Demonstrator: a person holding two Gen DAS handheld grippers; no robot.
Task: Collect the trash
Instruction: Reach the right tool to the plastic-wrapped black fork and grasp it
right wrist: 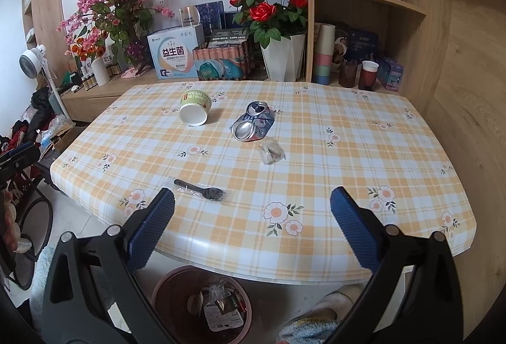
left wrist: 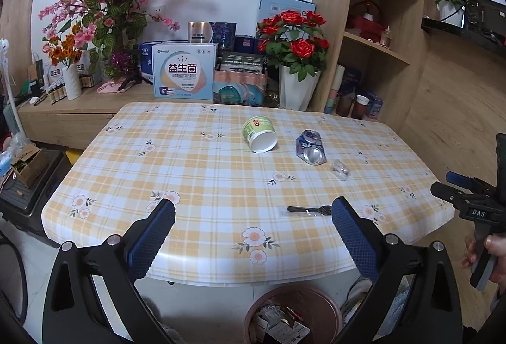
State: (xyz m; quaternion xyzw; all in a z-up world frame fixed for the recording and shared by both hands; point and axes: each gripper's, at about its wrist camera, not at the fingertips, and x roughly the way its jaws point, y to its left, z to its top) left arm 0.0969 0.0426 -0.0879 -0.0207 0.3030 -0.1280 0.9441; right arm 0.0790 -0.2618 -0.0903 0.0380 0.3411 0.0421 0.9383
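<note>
1. Left gripper is being held with jaws spread wide, nothing between the pads; it is being aimed downward over the near edge of the table.
2. Right gripper is likewise being held wide apart and empty, above the same near edge.
3. A black fork in a clear wrapper is being seen lying flat on the cloth, just beyond the right gripper's left finger; in the left view the fork is lying close to the right finger.
4. A crumpled clear wrapper is being noted mid-table, near a crushed can lying on its side.
5. A paper cup is being seen tipped on its side, mouth toward the cameras, left of the can and apart from it.
6. A brown bin is being observed on the floor below the near table edge, with packaging already in it.
7. A hand is being seen at the right edge of the left view, gripping the other tool's handle.
</note>
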